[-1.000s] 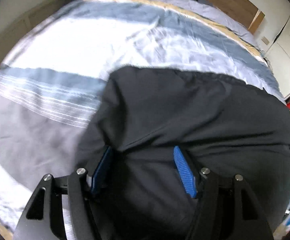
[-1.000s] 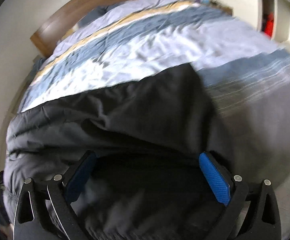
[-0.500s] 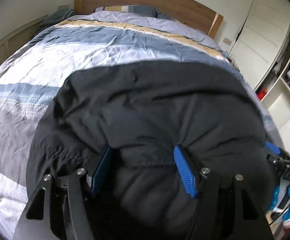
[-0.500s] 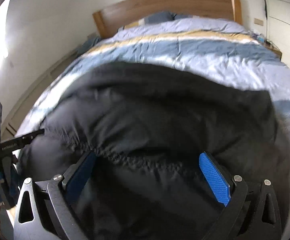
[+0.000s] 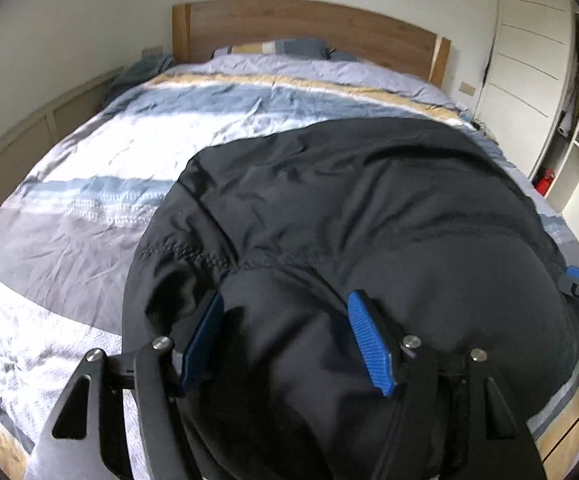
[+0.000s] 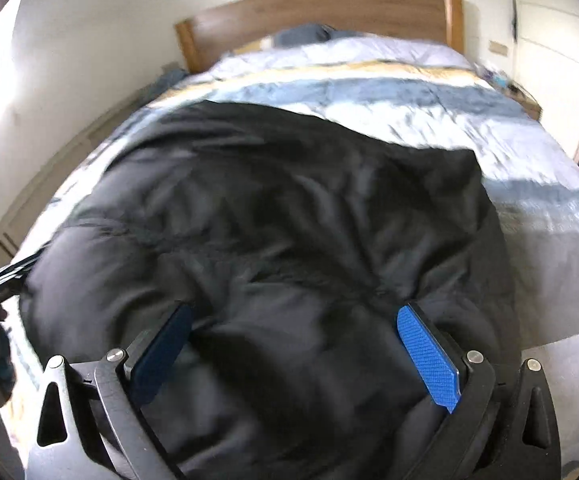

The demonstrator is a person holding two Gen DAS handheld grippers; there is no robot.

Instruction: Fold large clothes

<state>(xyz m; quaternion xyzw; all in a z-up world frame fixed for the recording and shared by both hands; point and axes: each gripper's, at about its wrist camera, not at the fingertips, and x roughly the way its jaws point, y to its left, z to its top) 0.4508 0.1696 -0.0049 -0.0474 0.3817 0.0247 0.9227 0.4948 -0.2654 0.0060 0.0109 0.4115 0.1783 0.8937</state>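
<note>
Both the left gripper (image 5: 285, 338) and right gripper (image 6: 293, 354) clench the puffy quilted black jacket (image 5: 349, 208)

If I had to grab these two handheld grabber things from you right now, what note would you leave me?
Left tool: closed on a thick bunch of the black padded jacket.
Right tool: fingers wider apart, jacket fabric bulging between them; how firmly it grips, I cannot tell.
The jacket is spread over the striped duvet, near edge at the foot of the bed.
Done: near edge gathered in both tools.
Left: probably carry that edge toward the wooden headboard for the first fold, then smooth and fold again.
</note>
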